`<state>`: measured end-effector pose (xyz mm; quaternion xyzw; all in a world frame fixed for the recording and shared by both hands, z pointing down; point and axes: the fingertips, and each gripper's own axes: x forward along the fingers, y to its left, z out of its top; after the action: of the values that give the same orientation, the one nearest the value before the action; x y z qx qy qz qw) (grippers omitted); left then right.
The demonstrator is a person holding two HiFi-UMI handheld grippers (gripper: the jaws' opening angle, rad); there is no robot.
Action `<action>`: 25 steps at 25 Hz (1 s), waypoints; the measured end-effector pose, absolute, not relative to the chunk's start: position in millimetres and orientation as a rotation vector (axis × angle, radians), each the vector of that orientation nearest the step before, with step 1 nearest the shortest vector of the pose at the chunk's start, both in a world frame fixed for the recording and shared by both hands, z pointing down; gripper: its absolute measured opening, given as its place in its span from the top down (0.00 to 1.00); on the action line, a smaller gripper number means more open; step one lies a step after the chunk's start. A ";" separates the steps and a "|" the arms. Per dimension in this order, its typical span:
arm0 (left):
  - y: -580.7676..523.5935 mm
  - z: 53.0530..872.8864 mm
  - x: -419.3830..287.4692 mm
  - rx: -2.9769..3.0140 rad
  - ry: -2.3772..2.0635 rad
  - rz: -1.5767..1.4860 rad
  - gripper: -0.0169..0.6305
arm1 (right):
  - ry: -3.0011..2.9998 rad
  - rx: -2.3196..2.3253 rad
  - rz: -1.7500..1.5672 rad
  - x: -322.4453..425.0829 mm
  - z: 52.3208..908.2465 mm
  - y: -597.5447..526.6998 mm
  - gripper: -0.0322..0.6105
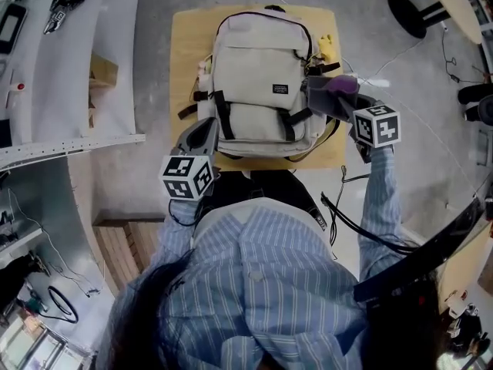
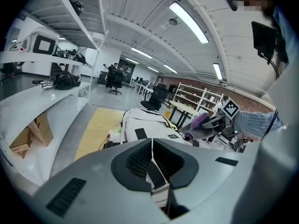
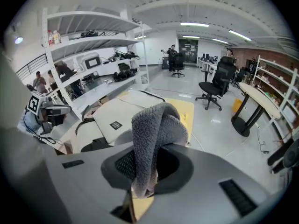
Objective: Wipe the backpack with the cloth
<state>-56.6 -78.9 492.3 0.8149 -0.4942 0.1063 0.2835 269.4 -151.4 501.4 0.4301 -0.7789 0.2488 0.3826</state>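
A beige backpack lies flat on a small wooden table. At the pack's right side my right gripper is shut on a folded grey cloth. In the right gripper view the cloth stands up out of the gripper, with the backpack below and to the left. My left gripper sits at the pack's near left corner. Its jaws are shut, with nothing clearly held. From there the backpack and the cloth show ahead.
White shelving runs along the left, close to the table. A small yellow object lies on the table's far right corner. A black stool base stands at the far right, with cables on the floor. An office chair stands further off.
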 end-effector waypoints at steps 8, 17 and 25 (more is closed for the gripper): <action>-72.3 495.2 -74.1 2.139 -1.369 0.275 0.95 | -2.199 0.958 0.441 167.7 448.9 -198.5 0.89; -70.2 497.2 -108.6 2.087 -1.430 0.254 0.95 | -2.373 0.718 0.379 10.1 440.0 -229.6 0.89; -65.4 499.7 -143.4 2.038 -1.478 0.250 0.95 | -2.337 0.583 0.394 -68.6 483.0 -225.8 0.89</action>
<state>-143.4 -65.4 499.7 0.7683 -0.5570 0.0944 0.3010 -68.6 -225.8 483.0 0.2245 -0.8994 0.1516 0.3431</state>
